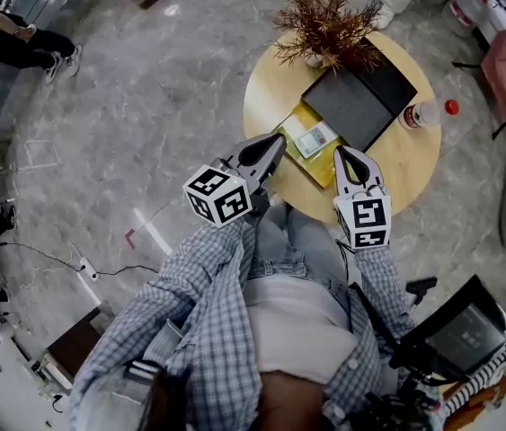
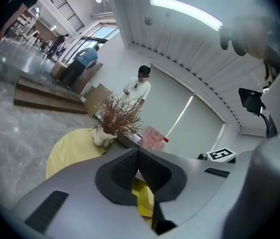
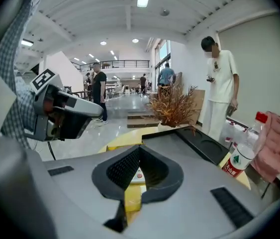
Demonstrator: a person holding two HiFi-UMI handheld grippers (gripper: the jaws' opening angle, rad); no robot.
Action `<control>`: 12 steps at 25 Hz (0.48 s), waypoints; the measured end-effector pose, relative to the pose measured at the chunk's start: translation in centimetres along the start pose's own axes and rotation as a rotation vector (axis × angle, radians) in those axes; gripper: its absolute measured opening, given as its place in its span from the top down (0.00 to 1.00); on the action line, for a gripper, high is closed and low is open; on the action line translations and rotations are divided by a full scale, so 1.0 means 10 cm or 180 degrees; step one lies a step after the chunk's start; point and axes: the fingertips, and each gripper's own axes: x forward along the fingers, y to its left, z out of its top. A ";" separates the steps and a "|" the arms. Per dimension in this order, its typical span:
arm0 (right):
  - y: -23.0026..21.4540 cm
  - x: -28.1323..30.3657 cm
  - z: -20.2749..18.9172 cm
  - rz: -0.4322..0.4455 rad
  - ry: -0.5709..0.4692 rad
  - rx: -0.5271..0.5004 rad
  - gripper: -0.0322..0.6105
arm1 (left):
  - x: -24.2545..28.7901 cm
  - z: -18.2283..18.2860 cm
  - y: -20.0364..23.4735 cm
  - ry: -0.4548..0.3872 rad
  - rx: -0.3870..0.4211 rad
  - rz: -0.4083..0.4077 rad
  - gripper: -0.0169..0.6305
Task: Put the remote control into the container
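A white remote control (image 1: 312, 138) lies on a yellow box (image 1: 299, 151) at the near side of the round wooden table (image 1: 414, 164). Just behind it sits the dark grey container (image 1: 357, 102), a flat open tray. My left gripper (image 1: 276, 144) is shut and holds nothing, its tips over the table's near left edge beside the yellow box. My right gripper (image 1: 343, 154) is also shut and holds nothing, just right of the box. In the right gripper view the remote (image 3: 137, 175) shows below the closed jaws, with the container (image 3: 179, 138) beyond. My left gripper (image 2: 139, 151) points over the yellow box (image 2: 142, 199).
A dried brown plant (image 1: 328, 23) in a white pot stands at the table's far edge. A water bottle (image 1: 425, 113) with a red cap lies at the right of the tray. A person (image 3: 222, 86) stands beyond the table, and a pink cloth (image 3: 275, 144) hangs at right.
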 end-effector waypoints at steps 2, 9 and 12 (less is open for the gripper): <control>-0.03 -0.07 0.12 -0.0030 -0.0127 0.0100 0.94 | 0.06 0.09 -0.10 -0.0033 0.0268 -0.0036 0.96; -0.18 -0.34 0.44 -0.0191 -0.0512 0.0233 0.94 | 0.21 0.39 -0.55 -0.0175 0.1202 -0.0222 0.96; -0.23 -0.42 0.60 -0.0238 -0.0647 0.0256 0.94 | 0.22 0.56 -0.67 -0.0335 0.1171 -0.0306 0.96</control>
